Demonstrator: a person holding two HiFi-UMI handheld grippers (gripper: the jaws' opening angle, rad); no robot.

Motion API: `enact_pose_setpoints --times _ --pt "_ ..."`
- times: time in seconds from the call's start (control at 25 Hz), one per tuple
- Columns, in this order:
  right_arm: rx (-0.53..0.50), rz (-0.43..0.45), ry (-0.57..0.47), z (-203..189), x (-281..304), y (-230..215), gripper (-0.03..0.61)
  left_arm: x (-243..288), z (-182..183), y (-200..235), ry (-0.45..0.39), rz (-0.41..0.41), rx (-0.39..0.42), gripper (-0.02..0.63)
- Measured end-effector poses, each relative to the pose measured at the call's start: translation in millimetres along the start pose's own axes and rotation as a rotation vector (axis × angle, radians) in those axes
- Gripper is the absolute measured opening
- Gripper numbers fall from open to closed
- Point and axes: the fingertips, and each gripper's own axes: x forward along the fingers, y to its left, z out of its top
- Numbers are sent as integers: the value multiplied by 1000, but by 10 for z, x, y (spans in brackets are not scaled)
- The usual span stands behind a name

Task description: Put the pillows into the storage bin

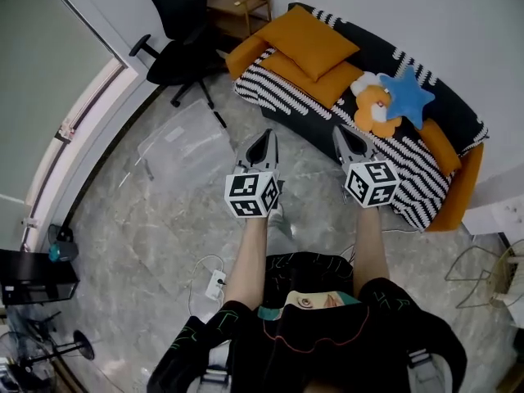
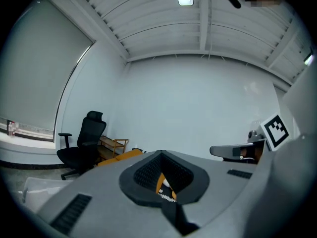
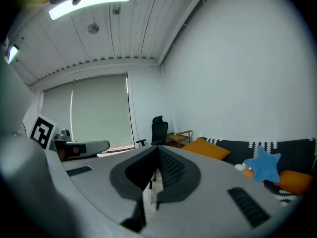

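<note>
Two orange pillows (image 1: 311, 41) lie stacked at the far end of a sofa (image 1: 385, 51) covered with a black-and-white striped blanket. A blue star pillow (image 1: 405, 97) and an orange-and-white plush (image 1: 373, 110) sit further right on it. A clear storage bin (image 1: 184, 142) stands on the floor to the left of the sofa. My left gripper (image 1: 266, 136) and right gripper (image 1: 342, 131) are held side by side in front of the sofa, both shut with nothing in them. The right gripper view shows the orange pillow (image 3: 213, 148) and the star pillow (image 3: 265, 165) ahead on the right.
A black office chair (image 1: 176, 43) and a wooden shelf (image 1: 241, 6) stand beyond the bin. A white power strip (image 1: 217, 283) with its cable lies on the marble floor near my feet. A wire rack (image 1: 491, 277) is at the right, dark equipment (image 1: 37, 277) at the left.
</note>
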Motion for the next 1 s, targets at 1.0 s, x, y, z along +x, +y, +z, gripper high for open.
enact_pose_setpoints --times 1.0 --pt "-77 54 140 91 3229 303 0 1724 63 2735 53 43 -190 -3"
